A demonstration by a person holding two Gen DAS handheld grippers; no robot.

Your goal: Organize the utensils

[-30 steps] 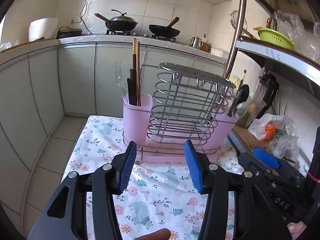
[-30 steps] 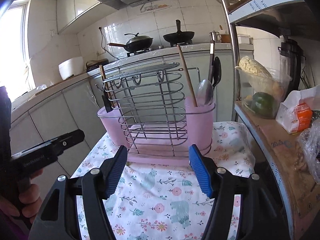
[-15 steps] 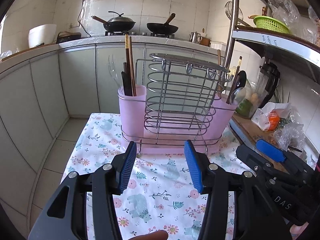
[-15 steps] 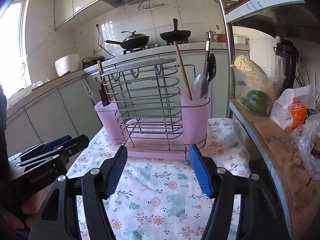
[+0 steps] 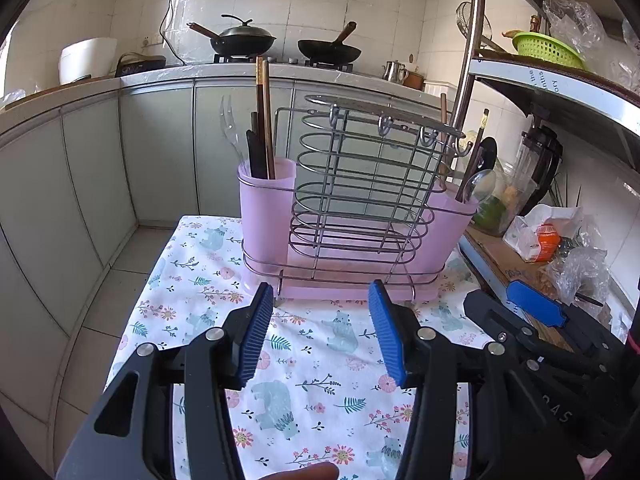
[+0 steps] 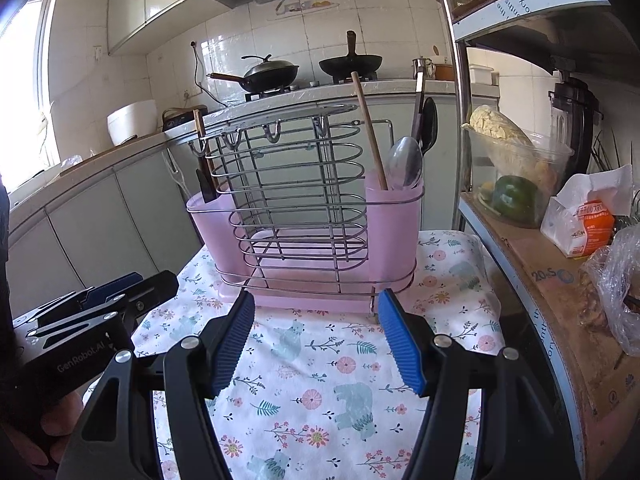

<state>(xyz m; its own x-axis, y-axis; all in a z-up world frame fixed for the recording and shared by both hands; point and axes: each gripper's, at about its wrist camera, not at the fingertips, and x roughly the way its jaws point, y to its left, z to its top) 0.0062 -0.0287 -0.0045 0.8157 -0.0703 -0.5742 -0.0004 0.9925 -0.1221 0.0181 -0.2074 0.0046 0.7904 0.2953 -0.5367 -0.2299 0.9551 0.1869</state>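
A pink utensil rack [image 5: 352, 240] with a wire frame stands on a floral tablecloth [image 5: 304, 364]; it also shows in the right wrist view [image 6: 308, 232]. Its left cup [image 5: 266, 196] holds chopsticks [image 5: 264, 116], a dark utensil and a clear fork. Its right cup [image 6: 394, 216] holds a metal spoon [image 6: 405, 163], a wooden stick [image 6: 370, 124] and a black ladle. My left gripper [image 5: 321, 336] is open and empty in front of the rack. My right gripper [image 6: 316, 344] is open and empty, also in front of it.
A metal shelf unit [image 6: 516, 248] stands to the right with a vegetable container [image 6: 516, 176], a tissue pack [image 6: 584, 220] and plastic bags. Its upright pole [image 5: 468, 52] rises beside the rack. A counter with two woks [image 5: 240, 40] lies behind. The tiled floor drops off at left.
Both grippers have drawn back and risen slightly from the rack, which now looks smaller and lower. Both stay open and empty.
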